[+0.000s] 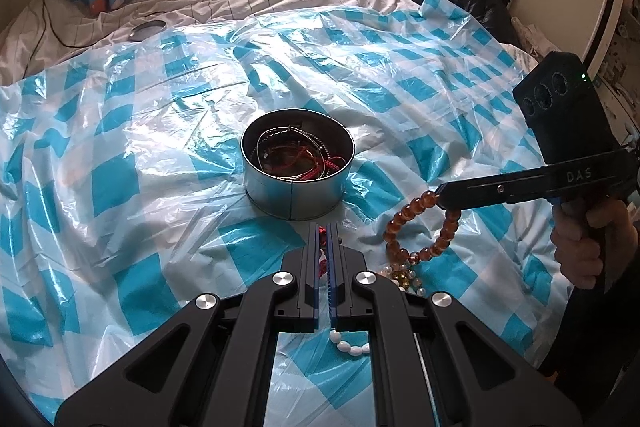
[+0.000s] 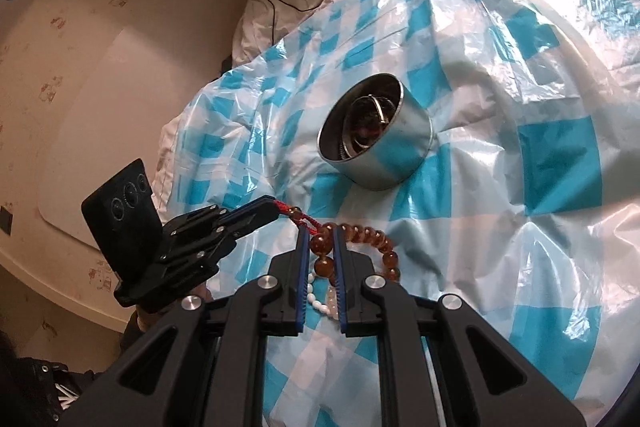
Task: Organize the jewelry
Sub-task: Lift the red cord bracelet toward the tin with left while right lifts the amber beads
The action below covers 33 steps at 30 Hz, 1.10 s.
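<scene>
The only clearly legible lettering is "DAS", in pale capitals on the black arm of the right tongs (image 1: 440,197), just behind the small screw as seen from the left wrist view. A white mark on dark fabric at the lower left corner of the right wrist view is too cut off to read.

Left wrist view sits low behind the left gripper (image 1: 324,227), facing forward across the checked plastic sheet (image 1: 140,131) toward the headboard end of the bed, round tin (image 1: 298,183) near centre, close. Right gripper (image 1: 438,197) enters from the right edge. Right wrist view looks down along the right gripper (image 2: 320,235), rolled so the tin (image 2: 384,155) appears tilted, left gripper (image 2: 274,207) entering from the left. Both views share the tin, the amber bead bracelet (image 1: 420,231) (image 2: 360,239), the sheet and the tin lid (image 1: 148,29) far back.
</scene>
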### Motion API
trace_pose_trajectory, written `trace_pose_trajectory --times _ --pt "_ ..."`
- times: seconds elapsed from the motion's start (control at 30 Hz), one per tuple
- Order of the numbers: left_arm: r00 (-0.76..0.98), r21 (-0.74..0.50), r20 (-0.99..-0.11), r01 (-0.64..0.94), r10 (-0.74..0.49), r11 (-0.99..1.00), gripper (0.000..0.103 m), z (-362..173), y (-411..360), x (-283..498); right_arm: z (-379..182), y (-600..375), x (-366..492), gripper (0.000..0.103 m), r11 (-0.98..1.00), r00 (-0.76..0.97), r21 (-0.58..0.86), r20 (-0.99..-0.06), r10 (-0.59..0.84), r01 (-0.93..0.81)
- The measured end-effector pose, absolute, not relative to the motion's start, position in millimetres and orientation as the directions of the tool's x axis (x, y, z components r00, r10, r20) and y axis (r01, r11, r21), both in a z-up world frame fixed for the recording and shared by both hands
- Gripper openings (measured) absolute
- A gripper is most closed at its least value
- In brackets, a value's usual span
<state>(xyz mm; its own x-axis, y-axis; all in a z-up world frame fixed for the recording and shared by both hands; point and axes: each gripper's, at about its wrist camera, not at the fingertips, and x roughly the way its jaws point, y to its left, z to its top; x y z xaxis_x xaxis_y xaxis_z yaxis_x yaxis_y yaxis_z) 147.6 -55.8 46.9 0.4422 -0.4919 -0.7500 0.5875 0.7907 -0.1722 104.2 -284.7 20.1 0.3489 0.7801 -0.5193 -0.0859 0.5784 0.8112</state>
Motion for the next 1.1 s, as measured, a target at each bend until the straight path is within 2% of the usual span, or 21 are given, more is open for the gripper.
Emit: trace_pose_trajectory --times 0.3,0.5,0.57,0.67,0.83,0.93,1.0,1.03,1.1 --pt "0.441 -0.178 -0.754 0.576 -0.487 0.798 0.003 43.2 -57.7 152.6 16.1 -286.0 109.1 0.012 0.549 0.356 0.833 -0.492 0.794 -0.074" --pt "0.433 -0.175 -0.77 0.564 -0.469 0.807 0.003 37.4 -61.6 158.2 11.0 -269.6 114.0 0.012 0.683 0.311 0.725 -0.631 0.71 -0.087" --pt "0.432 -0.174 -0.771 0.563 -0.468 0.808 0.003 36.5 -62.5 158.9 8.4 -265.9 114.9 0.012 0.704 0.304 0.704 -0.653 0.694 -0.094" --pt "0.437 -0.181 -0.765 0.56 -0.474 0.809 0.003 37.3 -61.7 159.5 7.8 -270.6 116.5 0.012 0.673 0.322 0.734 -0.619 0.717 -0.087" --pt "0.45 -0.184 -0.754 0.554 -0.478 0.812 0.003 43.0 -59.6 159.6 8.4 -282.8 119.9 0.012 0.548 0.361 0.834 -0.493 0.792 -0.065" --pt "0.46 -0.178 -0.752 0.549 -0.473 0.816 0.003 46.0 -59.5 160.3 11.6 -284.2 122.8 0.012 0.516 0.373 0.854 -0.46 0.805 -0.06" --pt "0.468 -0.155 -0.763 0.538 -0.447 0.828 0.003 45.1 -60.9 162.8 14.4 -280.0 125.1 0.012 0.562 0.368 0.825 -0.505 0.781 -0.058" --pt "0.47 -0.148 -0.767 0.534 -0.437 0.833 0.003 44.1 -61.1 164.2 16.0 -276.6 126.4 0.012 0.625 0.366 0.778 -0.566 0.739 -0.06" --pt "0.464 -0.152 -0.775 0.523 -0.43 0.838 0.003 41.0 -61.5 167.7 12.3 -273.3 128.3 0.012 0.658 0.35 0.751 -0.604 0.716 -0.048"
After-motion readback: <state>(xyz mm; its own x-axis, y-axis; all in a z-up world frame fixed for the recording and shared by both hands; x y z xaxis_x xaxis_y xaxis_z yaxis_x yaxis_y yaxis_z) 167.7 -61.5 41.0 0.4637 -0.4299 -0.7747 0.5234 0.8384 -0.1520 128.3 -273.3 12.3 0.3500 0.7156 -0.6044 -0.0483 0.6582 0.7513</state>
